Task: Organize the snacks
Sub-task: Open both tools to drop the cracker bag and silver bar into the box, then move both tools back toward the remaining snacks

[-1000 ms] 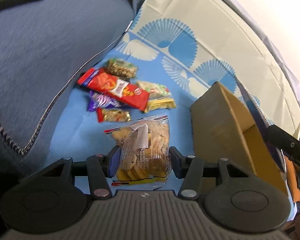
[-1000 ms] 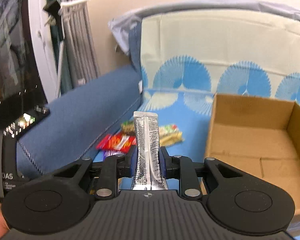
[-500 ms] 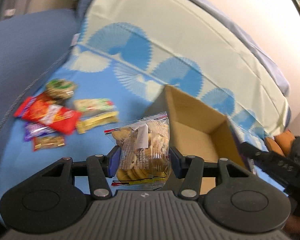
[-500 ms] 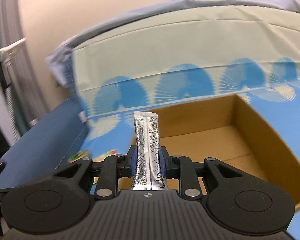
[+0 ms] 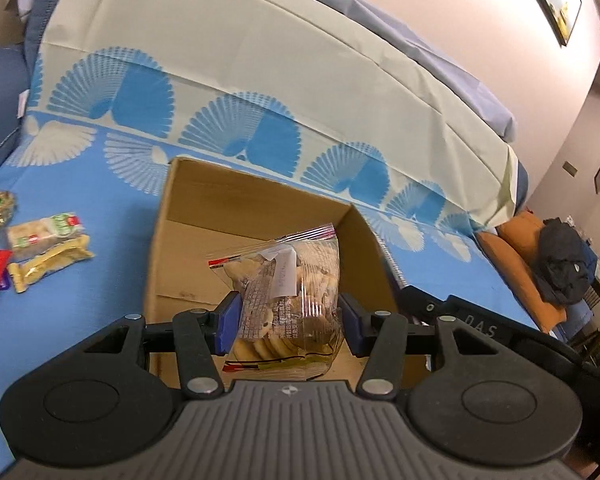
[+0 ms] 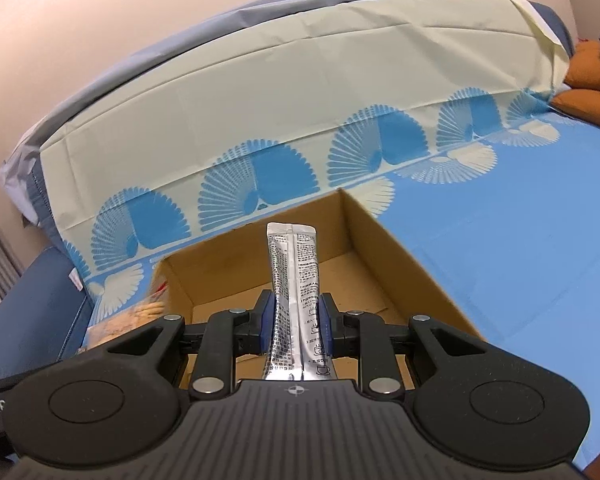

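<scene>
My left gripper (image 5: 286,322) is shut on a clear bag of biscuits (image 5: 288,292) and holds it over the open cardboard box (image 5: 236,196). My right gripper (image 6: 296,324) is shut on a silver foil sachet (image 6: 294,280), held upright over the same box (image 6: 396,248). The biscuit bag also shows at the box's left edge in the right wrist view (image 6: 140,312). Several loose snack packets (image 5: 40,240) lie on the blue cloth to the left of the box. The right gripper's body (image 5: 472,328) shows beyond the box's right side.
The box stands on a blue fan-patterned cloth (image 6: 520,232) over a sofa seat; the cream part of the cloth (image 5: 260,64) covers the backrest. An orange cushion with dark clothing (image 5: 556,264) lies at the far right. A blue armrest (image 6: 32,312) is at the left.
Both grippers have swung from the snack pile to over the box, each still holding its item. The box now fills the middle of both views.
</scene>
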`<state>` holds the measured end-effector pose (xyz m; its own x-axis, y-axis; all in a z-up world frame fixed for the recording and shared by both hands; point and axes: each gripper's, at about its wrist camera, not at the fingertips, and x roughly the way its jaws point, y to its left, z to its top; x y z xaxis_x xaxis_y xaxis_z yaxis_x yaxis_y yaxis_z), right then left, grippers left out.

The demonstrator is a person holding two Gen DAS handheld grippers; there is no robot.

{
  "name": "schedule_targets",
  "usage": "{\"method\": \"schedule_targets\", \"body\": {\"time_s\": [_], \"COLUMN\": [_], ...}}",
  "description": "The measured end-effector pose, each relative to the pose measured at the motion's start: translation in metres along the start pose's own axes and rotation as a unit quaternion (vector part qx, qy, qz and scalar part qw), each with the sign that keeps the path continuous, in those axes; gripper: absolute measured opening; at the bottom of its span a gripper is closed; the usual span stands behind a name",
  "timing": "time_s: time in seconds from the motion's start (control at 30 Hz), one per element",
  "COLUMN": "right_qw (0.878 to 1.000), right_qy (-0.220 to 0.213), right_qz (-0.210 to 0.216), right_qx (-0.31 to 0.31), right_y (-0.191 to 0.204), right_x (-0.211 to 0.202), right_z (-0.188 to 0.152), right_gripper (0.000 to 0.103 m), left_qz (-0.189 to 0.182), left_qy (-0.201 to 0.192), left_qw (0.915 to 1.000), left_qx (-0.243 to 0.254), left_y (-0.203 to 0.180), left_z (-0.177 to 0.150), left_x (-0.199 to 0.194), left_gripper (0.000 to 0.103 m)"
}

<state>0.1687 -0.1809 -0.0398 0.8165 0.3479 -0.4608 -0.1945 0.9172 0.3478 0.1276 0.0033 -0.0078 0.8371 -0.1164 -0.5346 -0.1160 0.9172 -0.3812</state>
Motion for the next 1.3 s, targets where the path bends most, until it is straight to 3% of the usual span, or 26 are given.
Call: {"method": "schedule_targets", "body": {"time_s": [0.33,0.43,0.53,0.63,0.8,0.87,0.97,1.03,1.17,1.3], "right_qw": [1.000,1.000,1.000,1.000,0.999,0.999,0.999,0.999,0.998,0.993], "right_qy": [-0.004,-0.003,-0.002,-0.002,-0.003,-0.006,-0.008,-0.006,0.003,0.005], "right_qz": [-0.006,-0.012,-0.020,-0.030,-0.029,-0.026,-0.015,-0.003,0.044,0.091], "right_qx": [0.013,0.013,0.009,0.000,-0.018,-0.030,-0.041,-0.047,-0.054,-0.078], "right_y": [-0.008,-0.007,-0.005,-0.003,0.006,0.012,0.026,0.035,0.059,0.087], "right_x": [-0.003,-0.003,-0.002,-0.001,0.000,-0.001,-0.002,-0.001,-0.002,-0.007], "right_z": [0.003,0.002,0.001,-0.001,-0.005,-0.007,-0.011,-0.014,-0.025,-0.038], "right_gripper": [0.025,0.030,0.048,0.053,0.055,0.055,0.055,0.052,0.031,0.030], "left_qz": [-0.011,-0.006,-0.003,-0.002,0.015,0.023,0.048,0.072,0.104,0.138], "left_qy": [0.000,-0.002,-0.015,-0.037,-0.046,-0.039,-0.031,-0.025,-0.026,-0.034], "left_qw": [0.9998,0.9998,0.9997,0.9989,0.9980,0.9983,0.9978,0.9964,0.9921,0.9871], "left_qx": [0.017,0.020,0.021,0.028,0.041,0.038,0.032,0.038,0.066,0.074], "left_y": [-0.011,-0.011,-0.007,0.002,0.034,0.059,0.101,0.131,0.179,0.223], "left_z": [0.005,0.004,0.001,-0.004,-0.016,-0.022,-0.031,-0.034,-0.026,-0.021], "left_x": [0.004,0.003,-0.004,-0.017,-0.045,-0.057,-0.077,-0.089,-0.110,-0.114], "left_gripper": [0.059,0.068,0.068,0.068,0.054,0.036,0.021,0.019,0.019,0.019]}}
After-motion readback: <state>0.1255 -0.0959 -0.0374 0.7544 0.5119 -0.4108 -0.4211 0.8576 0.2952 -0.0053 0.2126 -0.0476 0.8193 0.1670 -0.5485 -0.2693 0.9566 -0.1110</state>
